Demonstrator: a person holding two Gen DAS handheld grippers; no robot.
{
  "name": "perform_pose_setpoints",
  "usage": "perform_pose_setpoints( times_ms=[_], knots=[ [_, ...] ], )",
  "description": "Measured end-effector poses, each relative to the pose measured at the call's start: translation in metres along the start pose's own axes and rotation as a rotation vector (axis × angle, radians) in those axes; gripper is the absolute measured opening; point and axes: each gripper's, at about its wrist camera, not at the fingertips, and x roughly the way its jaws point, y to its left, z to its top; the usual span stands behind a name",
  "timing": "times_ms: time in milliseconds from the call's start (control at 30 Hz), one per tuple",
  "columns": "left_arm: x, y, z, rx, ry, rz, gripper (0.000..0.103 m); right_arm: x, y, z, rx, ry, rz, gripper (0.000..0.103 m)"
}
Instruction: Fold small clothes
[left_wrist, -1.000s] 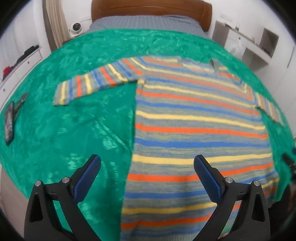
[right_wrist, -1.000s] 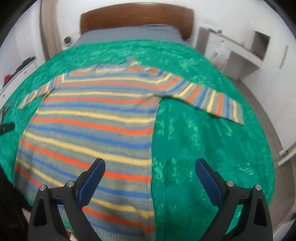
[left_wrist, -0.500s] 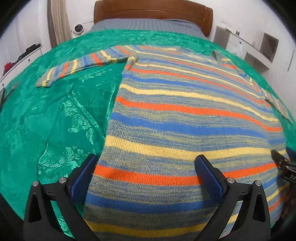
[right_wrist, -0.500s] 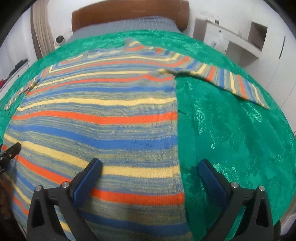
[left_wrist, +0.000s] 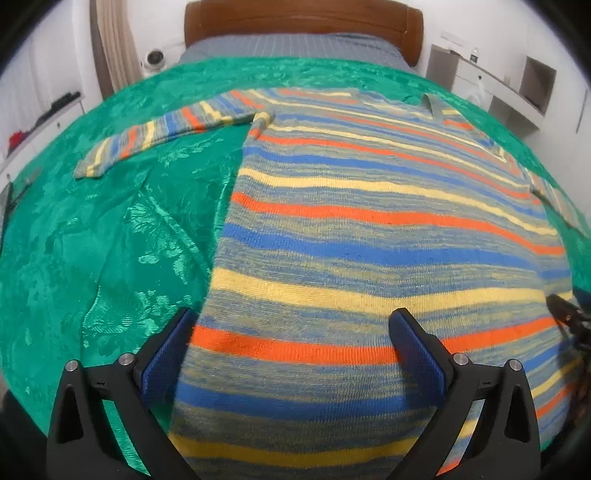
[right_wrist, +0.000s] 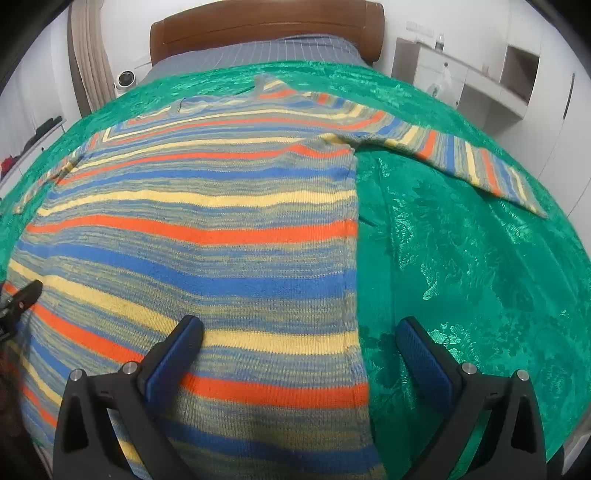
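A striped knit sweater (left_wrist: 369, 221) in orange, blue, yellow and grey lies flat on a green bedspread (left_wrist: 92, 240), sleeves spread out to both sides. My left gripper (left_wrist: 291, 339) is open and empty, low over the sweater's lower left side edge. My right gripper (right_wrist: 299, 343) is open and empty, low over the lower right side edge of the sweater (right_wrist: 203, 240). The left sleeve (left_wrist: 166, 136) and the right sleeve (right_wrist: 472, 166) lie out on the bedspread (right_wrist: 480, 277). Each gripper's tip shows at the edge of the other's view.
A wooden headboard (left_wrist: 303, 22) stands at the far end of the bed. White shelves (left_wrist: 498, 85) are at the right. A low white unit (left_wrist: 37, 122) and a small round camera (left_wrist: 155, 59) are at the left.
Both grippers have come down and forward, close over the sweater's lower side edges. The jaws stay open. The sweater has not moved.
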Motion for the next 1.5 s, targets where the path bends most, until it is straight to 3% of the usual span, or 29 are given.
perform_pose_setpoints(
  times_ms=[67, 133, 200, 267, 300, 367, 467, 567, 667, 700, 767, 800, 900, 967, 1033, 1167, 1300, 1433, 1500],
  knots=[
    [-0.008, 0.009, 0.005, -0.039, 0.009, 0.001, 0.103, -0.015, -0.02, 0.012, 0.051, 0.014, 0.088, 0.101],
    [-0.017, 0.022, 0.006, -0.089, -0.023, -0.012, 0.103, -0.037, -0.056, 0.025, 0.155, -0.078, 0.156, 0.101],
    [-0.02, 0.031, 0.004, -0.123, -0.031, -0.017, 0.103, -0.049, -0.113, 0.04, 0.324, -0.15, 0.228, 0.101],
    [-0.018, 0.039, -0.001, -0.14, -0.018, -0.016, 0.103, -0.044, -0.189, 0.048, 0.574, -0.174, 0.293, 0.101],
    [-0.017, 0.042, -0.005, -0.141, -0.011, -0.011, 0.103, -0.039, -0.232, 0.046, 0.715, -0.189, 0.295, 0.099],
    [-0.017, 0.044, -0.012, -0.132, -0.016, -0.005, 0.103, -0.03, -0.291, 0.041, 0.877, -0.201, 0.287, 0.091],
    [-0.016, 0.041, -0.019, -0.103, -0.026, 0.011, 0.103, -0.007, -0.338, 0.043, 0.94, -0.137, 0.325, 0.08],
    [-0.014, 0.039, -0.018, -0.092, -0.028, 0.019, 0.103, 0.011, -0.347, 0.055, 0.916, -0.063, 0.391, 0.074],
    [-0.012, 0.041, -0.019, -0.091, -0.029, 0.02, 0.103, 0.028, -0.338, 0.07, 0.846, 0.003, 0.425, 0.069],
    [-0.011, 0.041, -0.02, -0.089, -0.03, 0.02, 0.103, 0.035, -0.334, 0.073, 0.837, 0.038, 0.415, 0.06],
    [-0.011, 0.041, -0.02, -0.084, -0.031, 0.022, 0.103, 0.046, -0.33, 0.076, 0.828, 0.095, 0.38, 0.029],
    [-0.011, 0.04, -0.02, -0.084, -0.032, 0.023, 0.103, 0.048, -0.332, 0.076, 0.83, 0.11, 0.362, 0.003],
    [-0.011, 0.04, -0.021, -0.088, -0.036, 0.02, 0.103, 0.031, -0.323, 0.087, 0.822, 0.053, 0.283, 0.002],
    [-0.011, 0.039, -0.022, -0.088, -0.043, 0.02, 0.103, 0.003, -0.296, 0.115, 0.721, -0.017, 0.263, 0.002],
    [-0.011, 0.04, -0.022, -0.088, -0.049, 0.017, 0.103, -0.025, -0.26, 0.148, 0.6, -0.084, 0.288, 0.002],
    [-0.012, 0.042, -0.022, -0.092, -0.051, 0.002, 0.103, -0.067, -0.169, 0.21, 0.4, -0.165, 0.452, 0.002],
    [-0.013, 0.044, -0.024, -0.081, -0.052, -0.009, 0.103, -0.074, -0.057, 0.247, 0.204, -0.133, 0.597, 0.002],
    [-0.014, 0.045, -0.026, -0.066, -0.053, -0.013, 0.103, -0.042, 0.03, 0.24, 0.088, -0.048, 0.622, 0.003],
    [-0.014, 0.045, -0.025, -0.066, -0.052, -0.017, 0.103, -0.021, 0.054, 0.233, 0.08, 0.011, 0.646, 0.008]
  ],
)
